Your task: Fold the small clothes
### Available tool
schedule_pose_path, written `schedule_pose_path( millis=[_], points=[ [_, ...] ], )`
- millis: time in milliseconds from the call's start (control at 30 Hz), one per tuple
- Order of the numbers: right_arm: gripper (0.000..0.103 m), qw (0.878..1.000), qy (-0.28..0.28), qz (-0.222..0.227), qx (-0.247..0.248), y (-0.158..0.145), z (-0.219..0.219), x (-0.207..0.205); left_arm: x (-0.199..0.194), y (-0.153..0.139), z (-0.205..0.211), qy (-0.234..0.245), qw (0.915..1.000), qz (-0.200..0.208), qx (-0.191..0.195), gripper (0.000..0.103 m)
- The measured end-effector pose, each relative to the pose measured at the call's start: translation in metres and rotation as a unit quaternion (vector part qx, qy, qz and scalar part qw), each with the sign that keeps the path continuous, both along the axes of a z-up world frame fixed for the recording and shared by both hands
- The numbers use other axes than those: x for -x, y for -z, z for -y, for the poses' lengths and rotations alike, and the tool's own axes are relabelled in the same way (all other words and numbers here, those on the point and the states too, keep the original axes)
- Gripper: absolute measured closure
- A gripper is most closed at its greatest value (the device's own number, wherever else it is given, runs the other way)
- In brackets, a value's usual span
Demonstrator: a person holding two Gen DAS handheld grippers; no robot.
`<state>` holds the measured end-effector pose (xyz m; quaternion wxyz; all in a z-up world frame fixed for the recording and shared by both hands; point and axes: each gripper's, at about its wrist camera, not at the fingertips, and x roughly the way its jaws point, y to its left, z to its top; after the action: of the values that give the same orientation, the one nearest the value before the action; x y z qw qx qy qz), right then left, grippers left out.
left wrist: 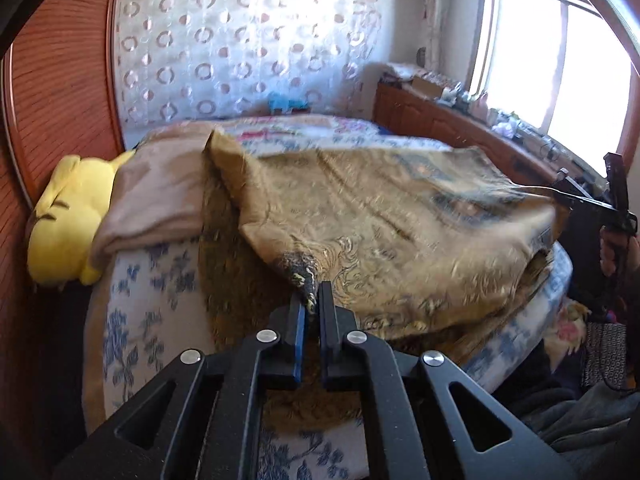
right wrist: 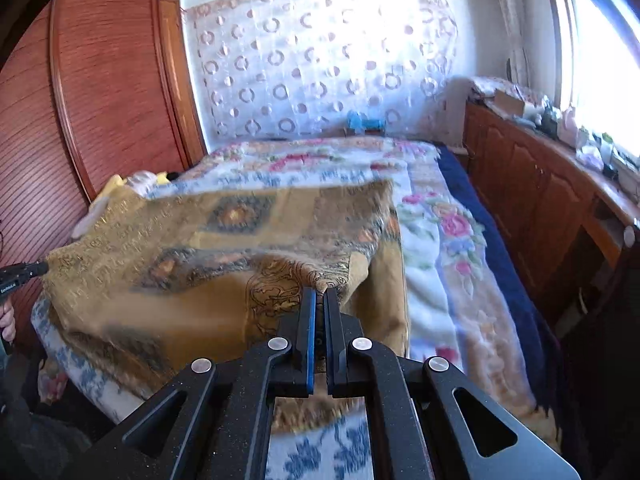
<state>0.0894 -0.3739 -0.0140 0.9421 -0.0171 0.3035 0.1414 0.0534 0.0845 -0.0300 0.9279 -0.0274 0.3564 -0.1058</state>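
A gold patterned cloth is held stretched above the bed between the two grippers. The left gripper is seen clamped on one bunched corner of the cloth, the fabric pinched between its blue-lined fingers. The right gripper is likewise closed on the opposite edge of the cloth, with fabric caught at its fingertips. In the left wrist view the right gripper is visible at the far right, its tip meeting the cloth's edge, and a hand is partly seen on its handle. In the right wrist view the left gripper is visible at the far left edge, touching the cloth.

The cloth is lifted clear along its held edge and sags in the middle; its lower part hangs down towards the bed's near side, over a blue-and-white floral bedspread. Motion blur is noted across the fabric in both views.

A yellow plush toy lies at the bed's left side beside a folded beige blanket. A floral pink-and-white blanket covers the bed's far portion. A wooden wardrobe stands at the left, a patterned lace curtain hangs behind the bed, and a wooden cabinet runs under the window.
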Motion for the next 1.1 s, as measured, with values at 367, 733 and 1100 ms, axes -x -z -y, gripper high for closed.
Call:
schedule_pose_path(
  millis=[367,733,1100],
  points=[
    [0.091,0.999,0.025,-0.022,0.022,0.013,-0.007,-0.006,-0.002,0.027,0.006,-0.001,0.9993,-0.038,-0.006,0.080],
    [0.081,0.999,0.029,-0.003,0.037,0.006,-0.027,0.019,0.006,0.042,0.011,-0.002,0.9986,-0.053,-0.004,0.040],
    [0.062,0.997,-0.061,0.024,0.050,0.009,-0.110,0.027,0.011,0.045,0.016,-0.015,0.9990,-0.037,-0.019,0.037]
  ],
)
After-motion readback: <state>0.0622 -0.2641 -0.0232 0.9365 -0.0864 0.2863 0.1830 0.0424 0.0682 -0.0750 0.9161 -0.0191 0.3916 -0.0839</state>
